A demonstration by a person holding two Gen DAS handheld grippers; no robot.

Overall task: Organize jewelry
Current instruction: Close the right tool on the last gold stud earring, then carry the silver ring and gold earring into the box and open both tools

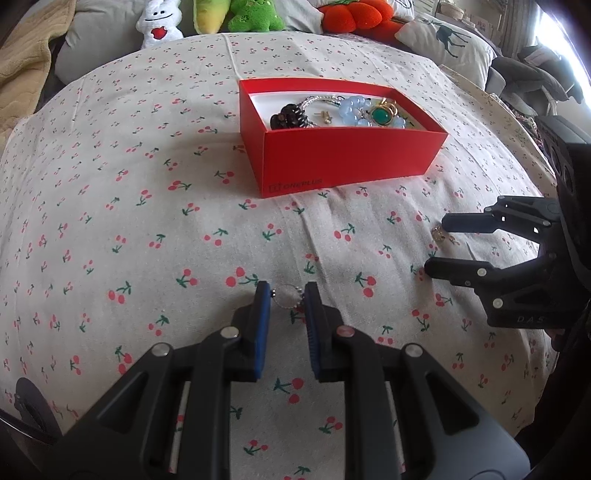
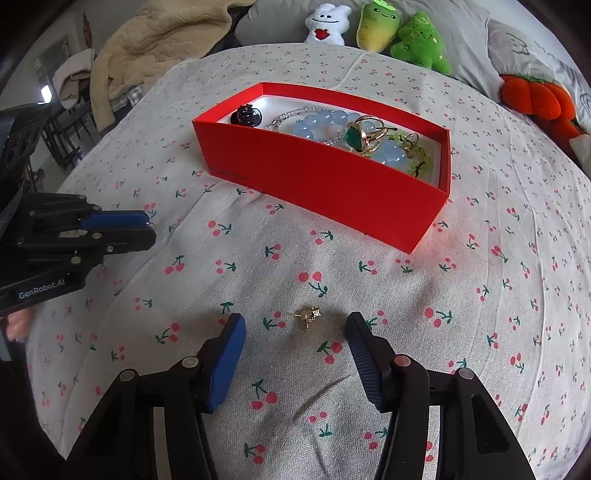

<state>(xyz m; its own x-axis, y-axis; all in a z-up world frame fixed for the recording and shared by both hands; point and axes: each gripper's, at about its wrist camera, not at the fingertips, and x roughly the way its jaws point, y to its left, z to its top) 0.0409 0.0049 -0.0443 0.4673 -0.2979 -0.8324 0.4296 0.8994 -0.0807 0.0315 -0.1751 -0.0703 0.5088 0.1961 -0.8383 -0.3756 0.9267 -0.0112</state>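
Observation:
A thin silver hoop (image 1: 287,296) lies on the cherry-print cloth, and my left gripper (image 1: 287,295) is shut on it, a blue pad against each side. A small gold star-shaped earring (image 2: 308,317) rests on the cloth between the fingers of my right gripper (image 2: 295,325), which is open and clear of it. The open red box (image 1: 343,158) stands behind, holding a blue bead bracelet (image 1: 354,109), a gold ring with a green stone (image 2: 360,136), a black hair claw (image 1: 288,115) and a silver chain. The left wrist view shows the right gripper (image 1: 437,243) with the gold earring (image 1: 441,234) between its fingertips.
The cloth (image 2: 480,258) covers a bed. Plush toys line its far end: a white one (image 2: 327,24), green ones (image 2: 421,40) and an orange one (image 2: 535,98). A beige blanket (image 2: 155,44) lies at the back left, and grey pillows (image 1: 450,48) at the back.

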